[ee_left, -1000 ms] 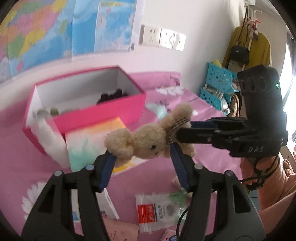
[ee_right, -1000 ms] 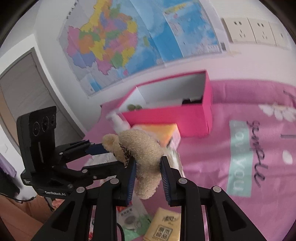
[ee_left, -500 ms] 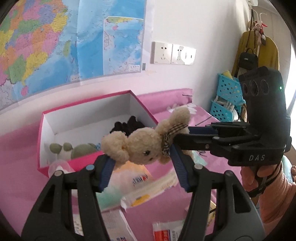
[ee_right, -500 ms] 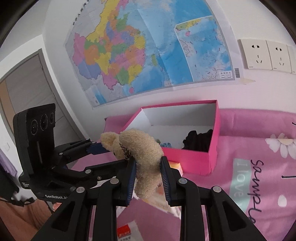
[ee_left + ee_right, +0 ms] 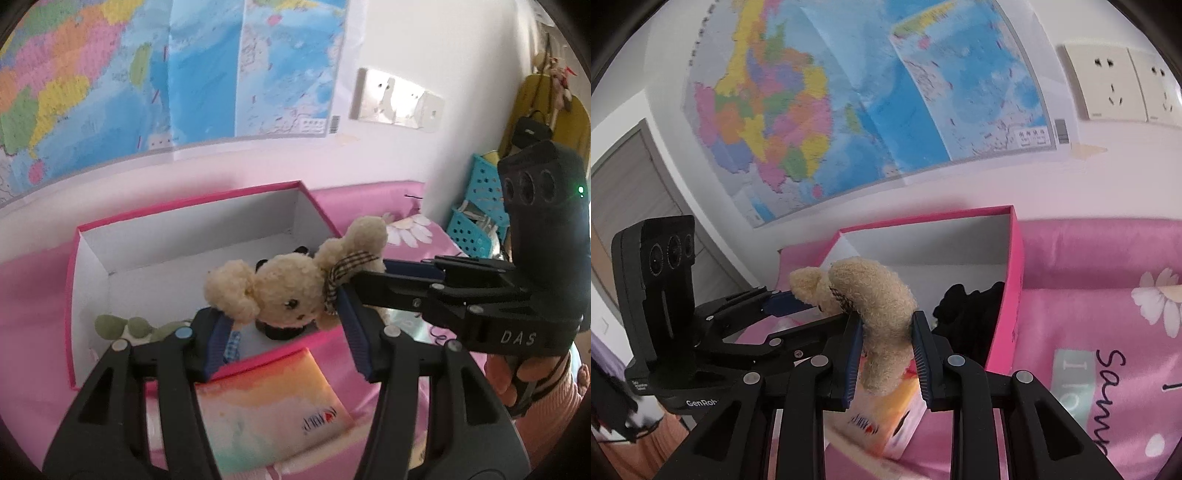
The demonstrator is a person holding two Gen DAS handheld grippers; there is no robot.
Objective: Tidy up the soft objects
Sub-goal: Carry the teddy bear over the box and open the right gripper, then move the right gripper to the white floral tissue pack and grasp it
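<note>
Both grippers hold a beige plush bear with a plaid bow in the air over the near wall of a pink box. My left gripper is shut on its head and ear. My right gripper is shut on its body; it reaches in from the right in the left wrist view. The box has white inner walls. Inside it lie a green plush and a black soft item.
A pastel tissue pack lies on the pink bedspread just in front of the box. A map and wall sockets are on the wall behind. Blue baskets stand at the far right.
Both grippers have carried the bear forward and up, from over the tissue pack to over the box's near wall. The grip on the bear is unchanged.
</note>
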